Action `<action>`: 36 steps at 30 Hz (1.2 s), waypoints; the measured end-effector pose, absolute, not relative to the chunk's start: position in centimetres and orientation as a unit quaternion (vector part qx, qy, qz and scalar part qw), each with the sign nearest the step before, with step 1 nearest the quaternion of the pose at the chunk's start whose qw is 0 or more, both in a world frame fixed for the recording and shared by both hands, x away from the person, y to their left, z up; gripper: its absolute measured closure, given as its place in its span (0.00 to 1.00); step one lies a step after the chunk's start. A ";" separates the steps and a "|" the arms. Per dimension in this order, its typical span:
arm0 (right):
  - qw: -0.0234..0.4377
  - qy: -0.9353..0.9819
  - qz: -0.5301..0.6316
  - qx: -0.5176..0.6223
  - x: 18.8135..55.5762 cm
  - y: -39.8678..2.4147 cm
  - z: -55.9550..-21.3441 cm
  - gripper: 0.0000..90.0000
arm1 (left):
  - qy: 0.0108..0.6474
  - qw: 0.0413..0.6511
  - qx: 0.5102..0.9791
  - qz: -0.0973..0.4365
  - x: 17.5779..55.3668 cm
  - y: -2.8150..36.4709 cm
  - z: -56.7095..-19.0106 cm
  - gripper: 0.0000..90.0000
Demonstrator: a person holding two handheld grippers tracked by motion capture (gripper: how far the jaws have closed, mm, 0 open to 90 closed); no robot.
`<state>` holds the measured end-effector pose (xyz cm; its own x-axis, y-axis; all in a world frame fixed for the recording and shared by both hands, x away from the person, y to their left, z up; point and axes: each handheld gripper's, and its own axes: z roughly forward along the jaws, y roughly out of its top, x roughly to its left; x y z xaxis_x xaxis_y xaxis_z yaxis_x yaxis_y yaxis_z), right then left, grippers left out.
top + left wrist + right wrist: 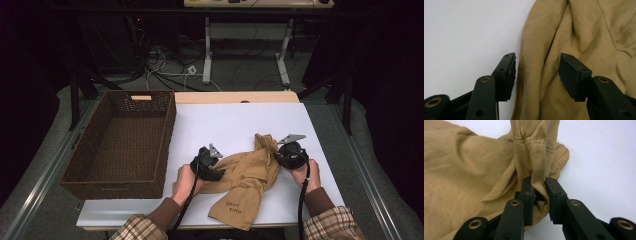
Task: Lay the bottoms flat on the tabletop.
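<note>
soft, creased tan cloth, bunched hem seemingly pinched in right gripper; left gripper released

The high view looks forward and down from above the person's side, far enough back to take in the whole tabletop, the basket left of the cloth, and the floor beyond. The left gripper view rides low on the left tongs, very near the cloth, facing along its left edge with bare tabletop beside. The right gripper view sits as close on the right tongs, facing the cloth's bunched end. All three views share the cloth.
</note>
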<state>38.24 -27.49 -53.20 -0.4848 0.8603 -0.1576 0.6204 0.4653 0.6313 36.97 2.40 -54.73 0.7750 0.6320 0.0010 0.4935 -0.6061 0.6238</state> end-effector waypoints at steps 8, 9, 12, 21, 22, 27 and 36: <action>0.219 0.822 0.272 0.450 38.3 -27.6 -53.3 0.91 | 0.303 0.338 0.887 0.088 36.9 2.7 -55.2 0.77; 0.219 0.821 0.274 0.450 38.3 -27.6 -53.3 0.92 | 0.297 0.338 0.889 0.088 36.8 2.7 -55.2 0.81; 0.222 0.820 0.281 0.447 38.2 -27.5 -53.2 0.94 | 0.294 0.339 0.888 0.097 36.6 2.6 -55.2 0.93; 0.243 0.812 0.297 0.441 38.0 -27.5 -52.7 0.97 | 0.305 0.360 0.871 0.138 35.9 3.4 -54.2 0.97; 0.245 0.810 0.299 0.441 37.9 -27.5 -52.6 0.97 | 0.306 0.363 0.868 0.144 35.8 3.5 -54.0 0.97; 0.254 0.804 0.303 0.443 37.9 -27.7 -52.4 0.97 | 0.309 0.368 0.862 0.163 35.3 4.2 -53.2 0.97; 0.263 0.802 0.291 0.450 38.3 -27.9 -52.7 0.97 | 0.300 0.353 0.870 0.170 34.3 5.0 -52.4 0.96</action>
